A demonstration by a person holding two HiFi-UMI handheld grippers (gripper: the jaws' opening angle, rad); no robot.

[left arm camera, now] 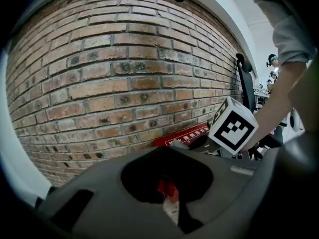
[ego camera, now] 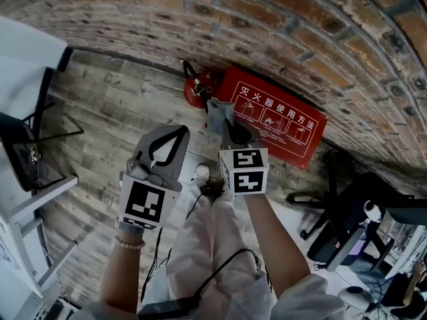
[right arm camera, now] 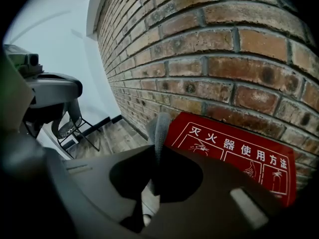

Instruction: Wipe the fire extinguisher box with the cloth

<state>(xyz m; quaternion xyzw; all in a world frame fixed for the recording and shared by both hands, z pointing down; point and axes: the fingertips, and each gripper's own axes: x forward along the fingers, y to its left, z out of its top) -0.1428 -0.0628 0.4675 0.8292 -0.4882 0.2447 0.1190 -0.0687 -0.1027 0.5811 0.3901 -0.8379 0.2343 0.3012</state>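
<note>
Approach stage, no wiping contact yet: the right gripper (ego camera: 227,128) pinches the grey cloth (ego camera: 219,114) above the red fire extinguisher box (ego camera: 277,120) at the foot of the brick wall (ego camera: 280,25), while the left gripper (ego camera: 177,133) is pressed together and empty; the next move, in my judgement, calls for bringing the cloth down flat onto the box face.

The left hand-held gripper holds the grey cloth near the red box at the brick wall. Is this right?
Only the side is wrong. The right hand-held gripper holds the grey cloth near the red box at the brick wall; the right gripper view shows it pinched between those jaws. The left hand-held gripper is shut and empty.
</note>
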